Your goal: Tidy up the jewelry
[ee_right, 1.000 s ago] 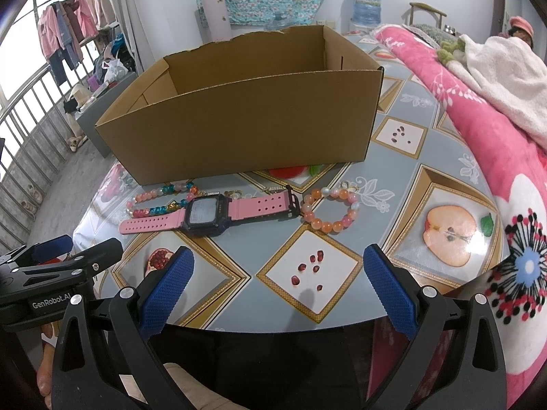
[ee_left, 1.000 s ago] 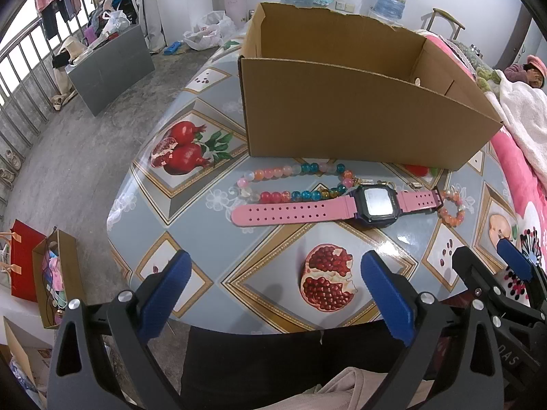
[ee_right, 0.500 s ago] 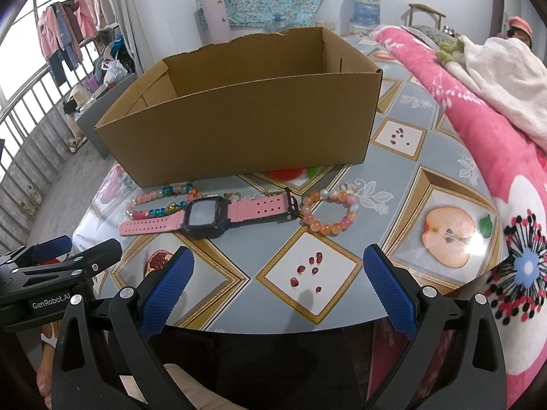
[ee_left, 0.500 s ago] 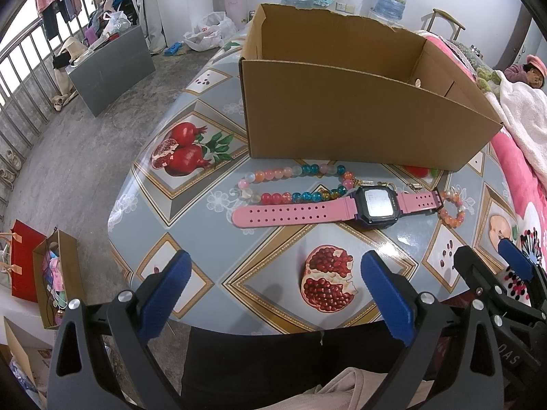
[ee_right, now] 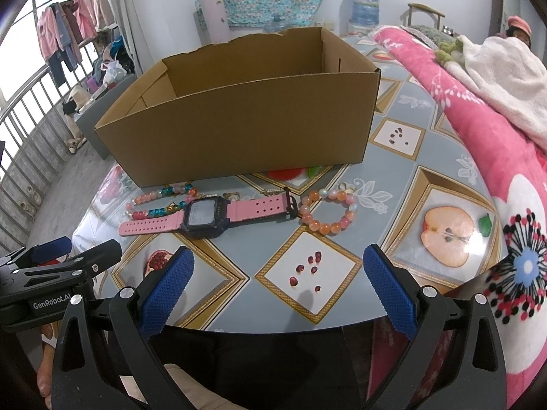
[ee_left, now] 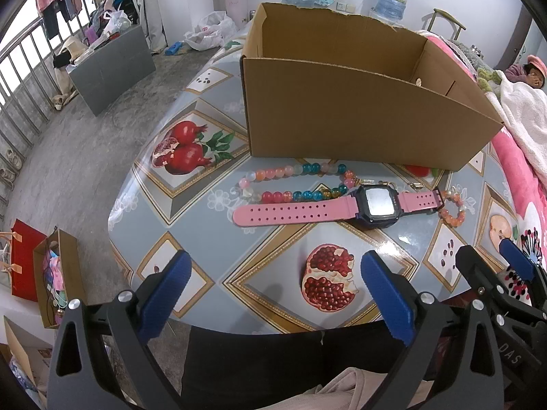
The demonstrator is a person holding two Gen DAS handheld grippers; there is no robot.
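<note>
A pink-strapped watch (ee_left: 342, 206) (ee_right: 208, 217) lies flat on the table in front of an open cardboard box (ee_left: 359, 119) (ee_right: 246, 119). A long string of pink, red and blue beads (ee_left: 290, 184) (ee_right: 157, 201) lies behind its left strap. A small orange-pink bead bracelet (ee_left: 453, 210) (ee_right: 328, 210) lies at its right end. My left gripper (ee_left: 277, 290) is open and empty, hovering at the table's near edge, short of the watch. My right gripper (ee_right: 278, 287) is open and empty, near the edge too, below the bracelet.
The round table (ee_left: 191, 218) has a glossy fruit-print cover (ee_right: 444, 225). A pink floral blanket (ee_right: 478, 136) lies along the right. On the floor to the left are a grey cabinet (ee_left: 112, 65) and paper bags (ee_left: 37, 266). The box's inside looks empty.
Both grippers have crept slightly forward toward the jewelry. Nothing on the table has moved.
</note>
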